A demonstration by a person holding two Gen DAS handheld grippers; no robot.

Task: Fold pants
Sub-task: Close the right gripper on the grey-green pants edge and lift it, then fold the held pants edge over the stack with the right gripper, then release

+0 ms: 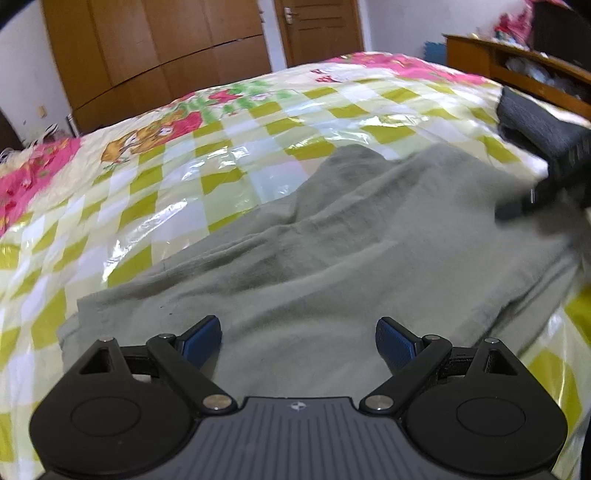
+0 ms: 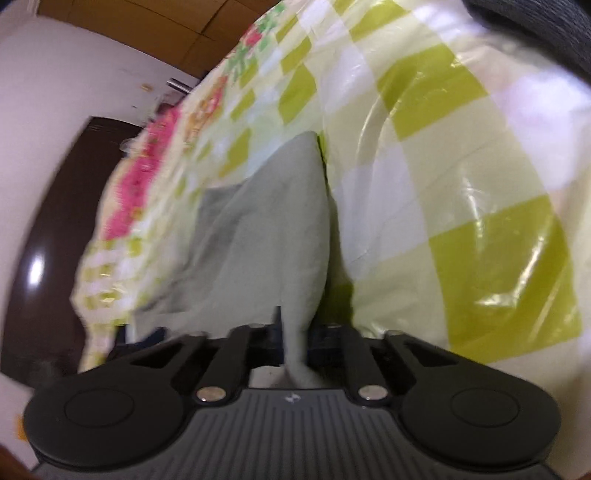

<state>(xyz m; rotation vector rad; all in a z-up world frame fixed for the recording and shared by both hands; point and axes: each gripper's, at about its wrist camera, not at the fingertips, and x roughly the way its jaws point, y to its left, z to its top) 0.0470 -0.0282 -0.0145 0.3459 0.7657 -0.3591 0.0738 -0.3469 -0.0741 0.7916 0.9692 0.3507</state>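
Grey-green pants lie spread on a bed with a checked green, white and pink floral cover. My left gripper is open just above the near part of the pants, with nothing between its blue pads. My right gripper is shut on a fold of the pants, which hang away from it over the cover. The right gripper also shows as a blurred dark shape at the right edge of the left wrist view, over the pants' far right side.
A folded dark grey garment lies at the bed's far right. A wooden shelf unit stands behind it. A wooden wardrobe and a door are at the back. A dark floor shows left of the bed.
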